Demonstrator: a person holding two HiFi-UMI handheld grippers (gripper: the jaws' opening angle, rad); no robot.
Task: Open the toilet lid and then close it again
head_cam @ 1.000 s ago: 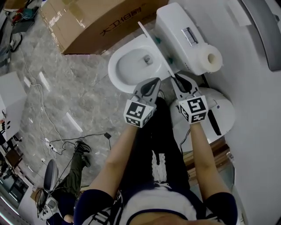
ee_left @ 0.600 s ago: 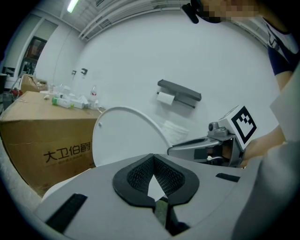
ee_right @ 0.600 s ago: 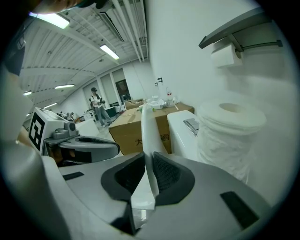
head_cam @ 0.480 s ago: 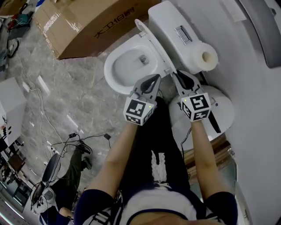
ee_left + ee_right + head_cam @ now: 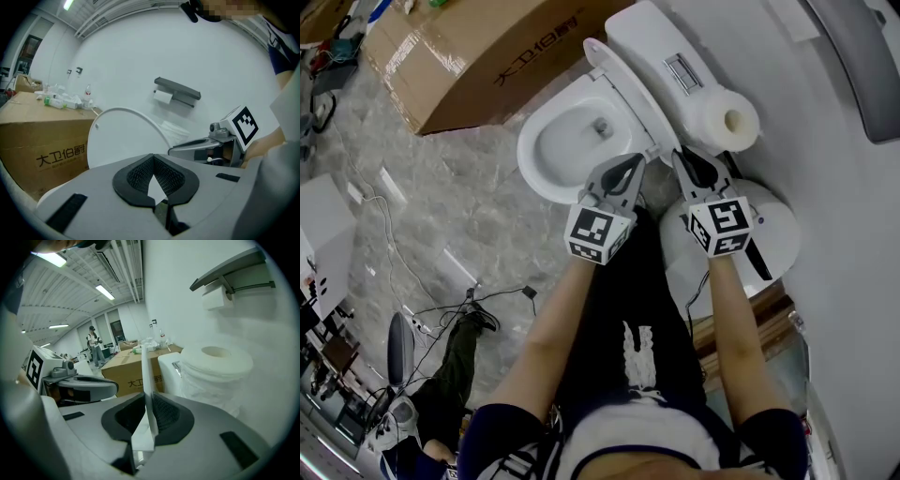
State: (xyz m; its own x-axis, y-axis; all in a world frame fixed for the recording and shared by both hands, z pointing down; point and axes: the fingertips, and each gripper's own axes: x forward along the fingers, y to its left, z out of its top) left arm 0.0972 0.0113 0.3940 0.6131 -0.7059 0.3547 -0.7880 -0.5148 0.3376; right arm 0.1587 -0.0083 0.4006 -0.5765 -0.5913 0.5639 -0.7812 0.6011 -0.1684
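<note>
Your left tool (image 5: 630, 167) is pressed together, empty, just beside the toilet bowl (image 5: 546, 155). Your right tool (image 5: 684, 157) pinches the edge of the toilet lid (image 5: 630, 92); its jaws have just been closing on it. The lid stands raised in front of the tank (image 5: 661, 47).

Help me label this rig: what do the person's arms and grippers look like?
The left gripper and right gripper are grey, tapered, with black textured pads; each bears a white cube with black square markers. Forearms bare; short dark sleeves.
</note>
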